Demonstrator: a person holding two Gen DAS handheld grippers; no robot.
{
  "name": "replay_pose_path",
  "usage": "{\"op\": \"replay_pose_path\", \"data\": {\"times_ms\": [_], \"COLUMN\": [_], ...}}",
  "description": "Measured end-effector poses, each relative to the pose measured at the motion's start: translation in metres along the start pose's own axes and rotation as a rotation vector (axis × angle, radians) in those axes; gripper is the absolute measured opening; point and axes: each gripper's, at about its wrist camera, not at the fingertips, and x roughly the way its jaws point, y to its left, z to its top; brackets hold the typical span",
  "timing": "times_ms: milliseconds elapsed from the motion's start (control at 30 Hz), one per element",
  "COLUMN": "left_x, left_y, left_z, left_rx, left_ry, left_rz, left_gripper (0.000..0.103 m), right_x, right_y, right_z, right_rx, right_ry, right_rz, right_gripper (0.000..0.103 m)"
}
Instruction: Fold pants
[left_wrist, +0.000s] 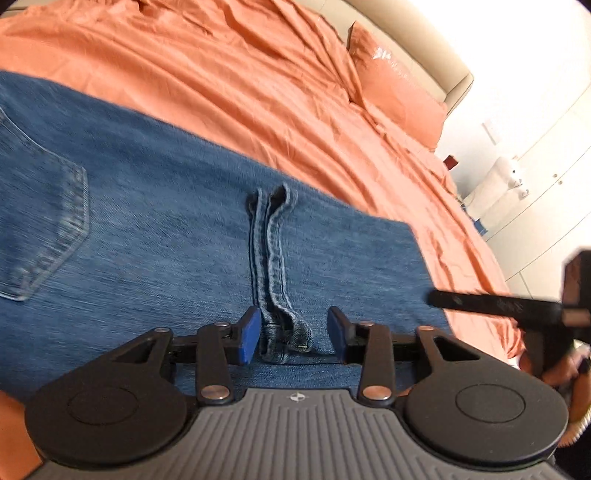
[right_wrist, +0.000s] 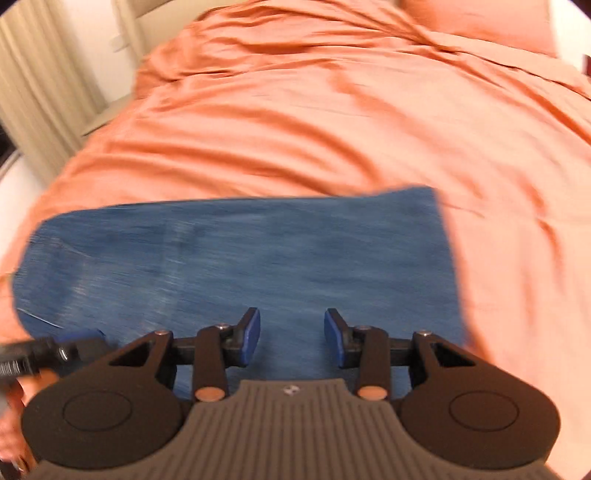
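The jeans (left_wrist: 155, 221) lie spread flat on the bed (left_wrist: 258, 74), over the orange sheet, and they look already doubled over at least once: a back pocket (left_wrist: 44, 221) shows toward 9 o'clock in the left wrist view, and a straight cut edge runs toward 3 o'clock.

The left gripper (left_wrist: 294, 334) is released, its blue pads standing apart on either side of a hem strip (left_wrist: 273, 258) that lies on top of the denim and runs from 12 o'clock down to the gripper. The pads straddle the near end of the strip without pinching it, which reads as either lining up for a grasp or having just let go; the pictures cannot settle which.

The right gripper (right_wrist: 291, 338) is also released and empty, hovering low over a plain stretch of denim, with the right-hand edge of the jeans (right_wrist: 240, 258) toward 2 o'clock. Its view is blurred, so finer detail is lost. The other gripper's handle shows at 8 o'clock there.

A pillow (left_wrist: 399, 92) lies toward 1 o'clock in the left view, well apart from the jeans.

Both tools working over the same end suggests a further fold across the width is the likely step.
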Motion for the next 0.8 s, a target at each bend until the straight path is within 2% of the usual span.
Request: {"op": "replay_pose_path", "data": {"times_ms": [67, 133, 167, 233, 267, 333, 367, 500, 667, 800], "left_x": [0.008, 0.014, 0.016, 0.006, -0.002, -0.024, -0.03, -0.012, 0.005, 0.005], "left_y": [-0.002, -0.007, -0.009, -0.016, -0.021, -0.034, -0.038, -0.025, -0.004, -0.004], "left_z": [-0.002, -0.007, -0.009, -0.012, -0.012, -0.009, -0.008, -0.013, -0.028, -0.03], "left_rx": [0.001, 0.03, 0.047, 0.078, 0.092, 0.138, 0.153, 0.171, 0.145, 0.156], "left_ry": [0.027, 0.04, 0.046, -0.003, -0.039, -0.105, -0.114, -0.036, -0.003, 0.02], "left_rz": [0.009, 0.056, 0.074, 0.081, 0.071, 0.053, 0.056, 0.152, 0.149, 0.153], "left_gripper": [0.035, 0.032, 0.025, 0.014, 0.014, 0.013, 0.013, 0.012, 0.013, 0.017], "right_x": [-0.009, -0.017, -0.02, -0.026, -0.027, -0.034, -0.039, -0.045, -0.02, 0.001], "right_y": [-0.027, -0.047, -0.057, -0.071, -0.077, -0.082, -0.085, -0.078, -0.07, -0.078], "right_z": [-0.012, -0.024, -0.03, -0.039, -0.043, -0.049, -0.052, -0.066, -0.088, -0.095], "right_rx": [0.033, 0.063, 0.077, 0.099, 0.1, 0.079, 0.064, -0.039, -0.159, -0.146], "right_ry": [-0.008, -0.027, -0.04, -0.064, -0.074, -0.108, -0.121, -0.151, -0.119, -0.096], "right_rz": [-0.014, -0.03, -0.034, -0.045, -0.056, -0.09, -0.1, -0.103, -0.157, -0.159], "right_gripper": [0.036, 0.036, 0.036, 0.036, 0.036, 0.023, 0.02, 0.018, 0.018, 0.02]}}
